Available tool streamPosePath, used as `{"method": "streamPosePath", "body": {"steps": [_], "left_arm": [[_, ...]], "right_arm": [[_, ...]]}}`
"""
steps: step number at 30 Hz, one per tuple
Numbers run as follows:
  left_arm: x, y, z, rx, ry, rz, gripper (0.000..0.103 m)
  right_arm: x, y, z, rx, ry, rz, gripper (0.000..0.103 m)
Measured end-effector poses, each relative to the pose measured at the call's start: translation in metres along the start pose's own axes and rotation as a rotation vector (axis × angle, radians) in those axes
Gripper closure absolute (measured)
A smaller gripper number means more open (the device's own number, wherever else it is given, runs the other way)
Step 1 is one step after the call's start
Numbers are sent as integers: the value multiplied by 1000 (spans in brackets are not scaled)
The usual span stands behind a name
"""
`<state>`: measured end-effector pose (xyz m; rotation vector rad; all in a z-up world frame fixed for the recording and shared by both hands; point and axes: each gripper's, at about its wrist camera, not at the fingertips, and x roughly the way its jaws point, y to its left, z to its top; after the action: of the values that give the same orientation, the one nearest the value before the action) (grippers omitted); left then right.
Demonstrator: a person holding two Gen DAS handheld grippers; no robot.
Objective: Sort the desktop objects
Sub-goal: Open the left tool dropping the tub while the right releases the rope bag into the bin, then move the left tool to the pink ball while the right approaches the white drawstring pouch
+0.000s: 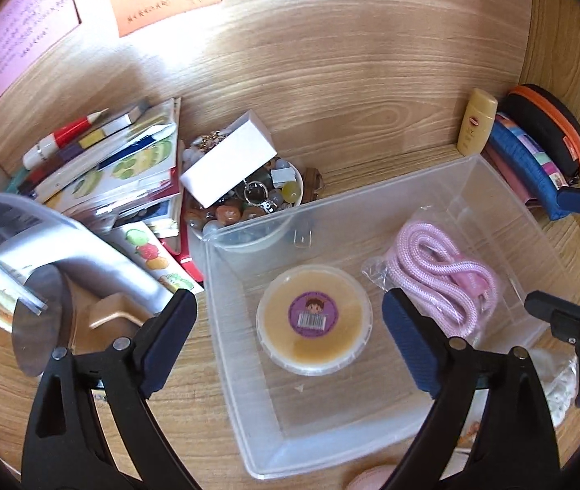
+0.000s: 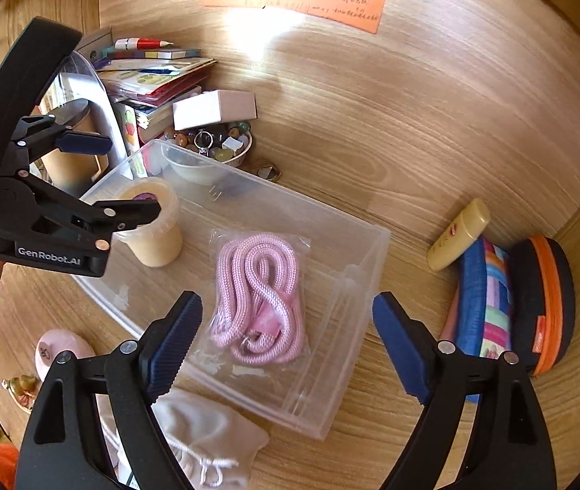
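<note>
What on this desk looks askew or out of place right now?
The white box sits tilted on the overfilled bead bowl instead of flat on the desk. The yellow bottle leans against the blue pouch.

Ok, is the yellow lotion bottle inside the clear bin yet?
No, the yellow lotion bottle lies on the desk outside the clear bin, next to the blue pouch; the bin holds only the pink rope and the round tub.

In bin (image 2: 355, 269): tub (image 2: 155, 224) at left, bagged rope (image 2: 257, 298) to its right, apart.
Behind bin: bead bowl (image 2: 228, 147), box (image 2: 214, 109) resting on it.
Left of bowl: stacked books (image 2: 159, 77), pen (image 2: 143, 44) on top.
Right of bin: bottle (image 2: 459, 234), pouches (image 2: 490, 298).
Before bin: cloth bag (image 2: 208, 437).
</note>
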<state>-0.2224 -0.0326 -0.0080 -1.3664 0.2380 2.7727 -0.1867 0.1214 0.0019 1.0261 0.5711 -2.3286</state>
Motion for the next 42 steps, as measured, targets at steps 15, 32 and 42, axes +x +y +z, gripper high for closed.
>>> {"method": "streamPosePath", "body": {"steps": [15,32,42], "left_arm": [[-54,-3,-33,-21,-93,22,5],[-82,-14,-86,-9,-131,-11,5],[-74,-14,-118,-32,-96,-27,4]], "right_arm": [[-46,0,-26,50,-67,-8,19],[-83,13,-68,66,-134,-54,7],[-79,18,-91,110,-123,-22,7]]}}
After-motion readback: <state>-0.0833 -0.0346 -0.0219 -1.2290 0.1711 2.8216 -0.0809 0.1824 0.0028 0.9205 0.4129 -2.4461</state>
